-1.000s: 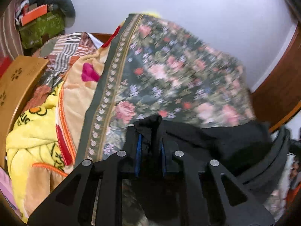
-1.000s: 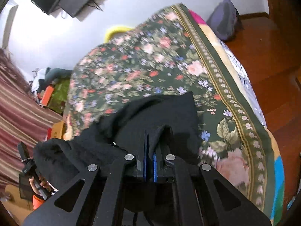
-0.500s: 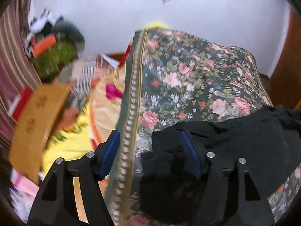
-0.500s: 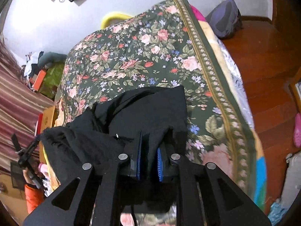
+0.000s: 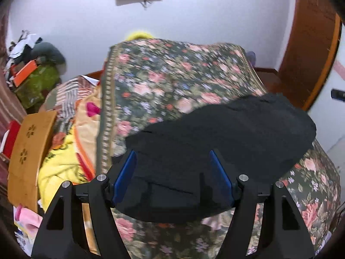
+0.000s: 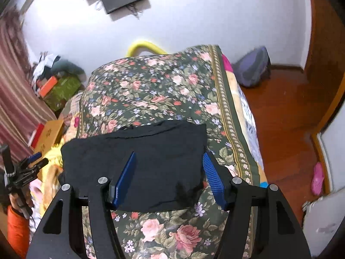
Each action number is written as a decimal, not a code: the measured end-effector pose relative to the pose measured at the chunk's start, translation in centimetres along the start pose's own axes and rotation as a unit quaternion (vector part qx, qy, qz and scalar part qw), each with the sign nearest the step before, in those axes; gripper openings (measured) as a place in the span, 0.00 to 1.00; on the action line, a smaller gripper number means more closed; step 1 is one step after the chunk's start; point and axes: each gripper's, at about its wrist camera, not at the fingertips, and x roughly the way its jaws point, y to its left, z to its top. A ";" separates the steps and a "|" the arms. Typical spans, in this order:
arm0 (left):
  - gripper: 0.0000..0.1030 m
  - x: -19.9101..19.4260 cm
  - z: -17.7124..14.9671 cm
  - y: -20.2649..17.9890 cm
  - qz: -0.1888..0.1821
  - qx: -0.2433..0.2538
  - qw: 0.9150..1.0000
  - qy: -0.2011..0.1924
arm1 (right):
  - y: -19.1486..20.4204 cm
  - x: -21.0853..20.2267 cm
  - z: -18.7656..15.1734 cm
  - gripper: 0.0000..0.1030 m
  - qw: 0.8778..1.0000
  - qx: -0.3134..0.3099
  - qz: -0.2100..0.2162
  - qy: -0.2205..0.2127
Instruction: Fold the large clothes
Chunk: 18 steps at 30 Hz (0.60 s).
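The black garment (image 6: 138,161) lies folded into a rough rectangle on the floral bedspread (image 6: 151,90) of the bed, its far edge uneven and its near right corner frayed-looking. The left gripper (image 5: 172,172) stands with jaws apart and empty above the garment; the right gripper (image 6: 168,172) is opening, its blue pads (image 6: 212,176) clear of the cloth below. Left of the bed lie a yellow blanket (image 5: 58,168) and a wooden board (image 5: 28,151); right, open wooden floor (image 6: 286,118) holds a grey bag (image 6: 252,69).

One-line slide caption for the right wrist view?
Right gripper opening above folded black garment on floral bedspread.
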 end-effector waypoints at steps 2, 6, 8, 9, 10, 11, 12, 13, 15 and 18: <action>0.67 1.1 -0.3 -1.3 -0.010 0.001 1.000 0.013 | 1.8 0.5 -0.6 0.58 1.000 -0.026 -0.004 -0.010; 0.67 3.4 -0.4 -3.6 -0.026 -0.001 0.999 0.025 | 5.5 3.5 -1.4 0.58 0.997 -0.073 -0.015 -0.013; 0.67 4.7 -0.1 -4.5 -0.037 -0.006 0.999 0.029 | 7.1 5.5 -1.7 0.58 0.995 -0.094 -0.019 -0.004; 0.67 5.4 0.1 -4.7 -0.041 -0.008 0.999 0.033 | 7.8 6.5 -1.9 0.58 0.994 -0.104 -0.018 0.003; 0.67 6.3 0.2 -5.0 -0.043 -0.012 0.998 0.036 | 8.6 8.0 -2.0 0.58 0.993 -0.115 -0.018 0.012; 0.68 6.9 0.4 -5.1 -0.044 -0.013 0.998 0.037 | 8.9 8.6 -2.2 0.58 0.992 -0.121 -0.020 0.017; 0.69 7.6 0.5 -5.3 -0.044 -0.015 0.998 0.038 | 9.4 9.8 -2.4 0.58 0.991 -0.130 -0.024 0.026; 0.70 8.3 0.5 -5.4 -0.046 -0.018 0.998 0.039 | 9.8 11.0 -2.7 0.58 0.989 -0.139 -0.025 0.037; 0.74 9.5 0.6 -5.3 -0.053 -0.026 0.997 0.042 | 10.0 12.7 -3.5 0.58 0.987 -0.148 -0.028 0.058; 0.80 11.6 0.4 -5.0 -0.064 -0.050 0.995 0.055 | 9.7 14.3 -4.7 0.59 0.986 -0.149 -0.033 0.072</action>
